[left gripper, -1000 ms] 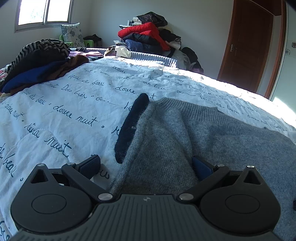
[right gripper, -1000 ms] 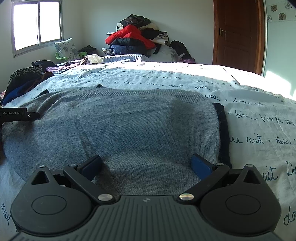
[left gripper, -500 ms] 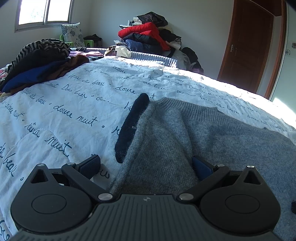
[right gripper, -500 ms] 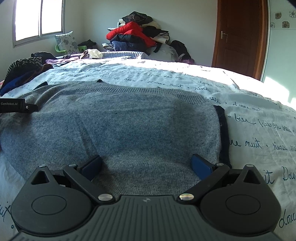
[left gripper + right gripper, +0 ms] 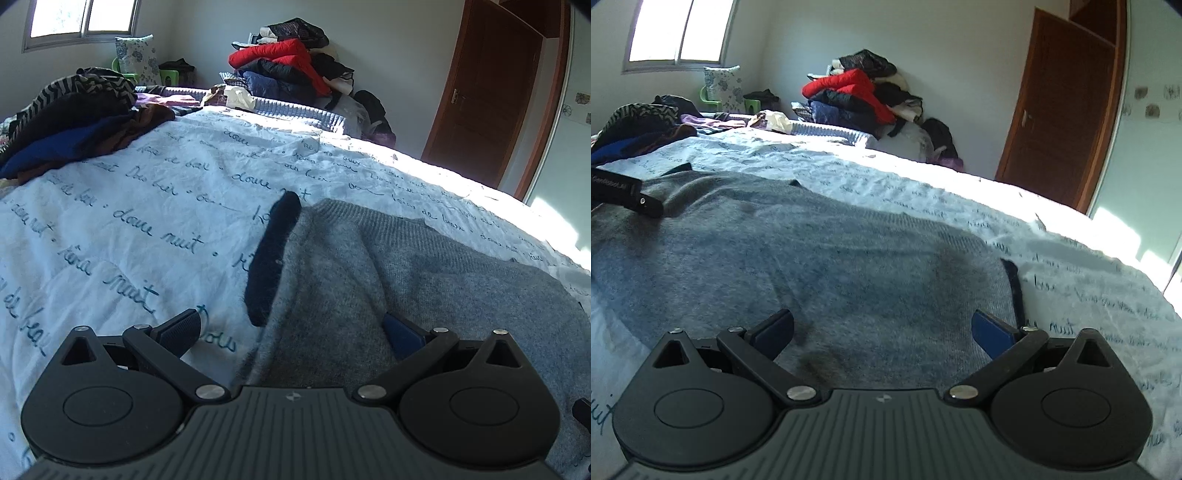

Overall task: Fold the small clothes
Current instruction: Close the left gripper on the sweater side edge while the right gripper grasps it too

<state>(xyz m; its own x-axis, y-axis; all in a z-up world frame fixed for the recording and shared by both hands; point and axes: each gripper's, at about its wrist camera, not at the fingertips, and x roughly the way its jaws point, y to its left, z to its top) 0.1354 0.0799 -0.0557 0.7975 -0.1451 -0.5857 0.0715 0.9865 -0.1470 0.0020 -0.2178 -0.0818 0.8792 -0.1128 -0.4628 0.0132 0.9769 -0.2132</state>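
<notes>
A grey knit sweater [image 5: 424,280] lies spread flat on the bed, a dark navy layer [image 5: 273,254] showing along its left edge. My left gripper [image 5: 291,332] is open over the sweater's near left edge, its right finger resting on the knit. In the right wrist view the same sweater [image 5: 831,266] fills the middle, with the navy edge [image 5: 1015,288] on its right. My right gripper [image 5: 882,332] is open, low over the near right part of the sweater, holding nothing. The left gripper's body [image 5: 624,195] shows at that view's far left.
A white bedspread [image 5: 129,229] with blue handwriting covers the bed. A heap of dark and striped clothes [image 5: 74,118] sits at the back left. Red and dark jackets [image 5: 291,70] are piled against the far wall. A brown door [image 5: 487,99] stands at the right.
The right gripper's view has rolled and shifted right over the sweater. The left gripper has tilted slightly and stayed over the same edge. Both stay open.
</notes>
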